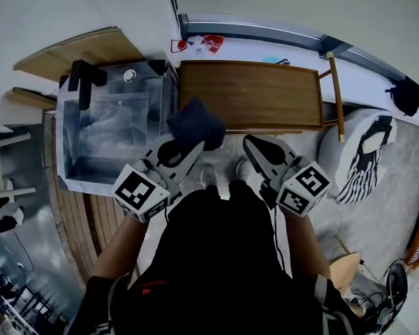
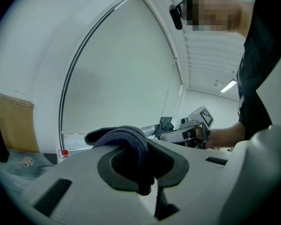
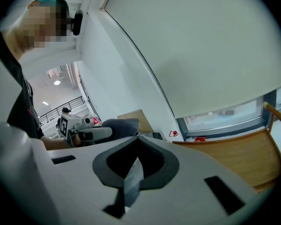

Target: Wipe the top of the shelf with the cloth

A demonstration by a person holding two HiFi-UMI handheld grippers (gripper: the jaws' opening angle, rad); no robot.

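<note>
A: Nearest the camera, what does each tool show?

B: The left gripper [image 1: 190, 149] is clamped on the dark blue cloth [image 1: 195, 123]. In the left gripper view a fold of it hangs down through the jaws, and the rest bunches up over the tips. The right gripper [image 1: 251, 145] has its jaws pressed together with nothing between them. In its own view the two tips meet.

A: How do the two stand to each other?

B: They are side by side in front of the person's black shirt [image 1: 216, 257], both pointing away from the body, with a gap between them.

A: And where is the cloth against the shelf?

B: The cloth sits at the near edge of the wooden shelf [image 1: 258, 93], toward its left front corner. From the head view it overlaps that edge. Whether it touches the wood cannot be told.

A: What lies beyond and beside the shelf?

B: A clear plastic box [image 1: 108, 135] stands just to the left of the shelf. To the right is a black-and-white striped bundle [image 1: 363, 162] on something pale. Past the shelf's far edge, some small red items [image 1: 211, 42] lie on the white ledge by the wall.
</note>
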